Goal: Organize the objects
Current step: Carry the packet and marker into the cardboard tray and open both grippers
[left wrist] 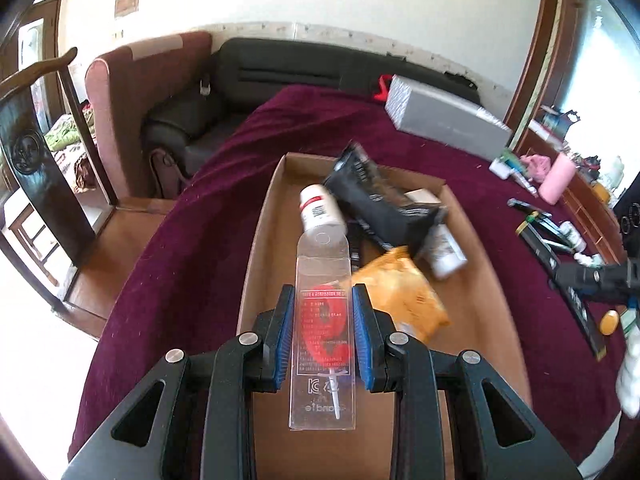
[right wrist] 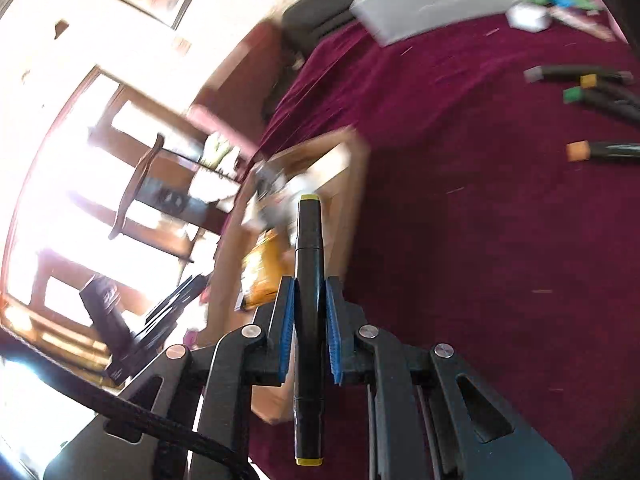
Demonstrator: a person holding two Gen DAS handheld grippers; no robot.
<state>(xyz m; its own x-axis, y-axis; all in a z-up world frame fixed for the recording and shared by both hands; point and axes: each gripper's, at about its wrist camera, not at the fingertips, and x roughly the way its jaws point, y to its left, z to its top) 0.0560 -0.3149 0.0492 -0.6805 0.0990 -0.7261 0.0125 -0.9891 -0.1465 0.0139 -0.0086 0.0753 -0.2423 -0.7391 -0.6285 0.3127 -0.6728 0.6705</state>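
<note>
A maroon cloth (left wrist: 192, 240) covers the whole work surface, and on it sits the open cardboard box (left wrist: 264, 248) that serves as the collecting place; it already holds a black pouch (left wrist: 376, 200), an orange packet (left wrist: 404, 292), a white bottle with a red band (left wrist: 320, 208) and a small white carton (left wrist: 446, 252); the step in hand looks like carrying two more items to that box. The left gripper (left wrist: 323, 334) hangs over the box's near end, its blue pads pressed on a clear flat package with a red item inside (left wrist: 323, 320); the right gripper (right wrist: 311, 328) is clamped on a black marker with yellow ends (right wrist: 309, 280), off to the box's right side over the cloth. Next, each needs a free patch of box floor before the jaws part; the near left strip looks bare, while the pile in the middle and far end crowds the rest, so the long package could land on the bottle. Beyond lie a grey box (left wrist: 444, 116), a pink cylinder (left wrist: 556, 180) and more loose markers (right wrist: 600, 150), well apart from the box and not yet gathered.
</note>
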